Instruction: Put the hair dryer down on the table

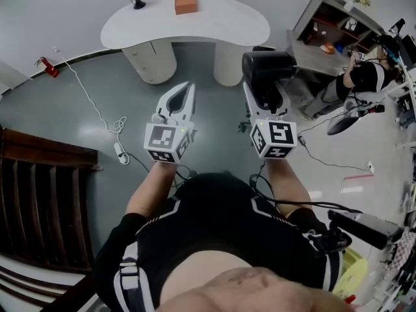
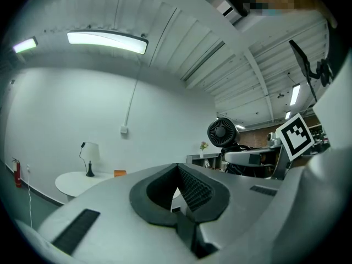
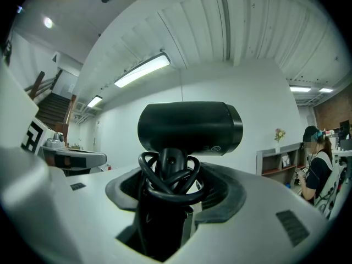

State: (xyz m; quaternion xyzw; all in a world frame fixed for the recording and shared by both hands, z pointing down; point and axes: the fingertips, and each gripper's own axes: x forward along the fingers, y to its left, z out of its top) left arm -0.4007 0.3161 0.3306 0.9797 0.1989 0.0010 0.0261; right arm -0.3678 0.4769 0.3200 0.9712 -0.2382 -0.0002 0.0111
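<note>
Head view: the hair dryer stands up between the fingers of the right gripper, in the air. The white table lies well ahead of the fingertips. I judge it best to grip the handle firmly, carry it over bare tabletop clear of the orange box, and release only once it rests.

Left gripper view: the left gripper has its fingers pressed together, with nothing between them.

Right gripper view: the fingers stand fairly wide, clamped on the handle and its wound cord.

surface: white table (curved) | on it: orange box; lamp
</note>
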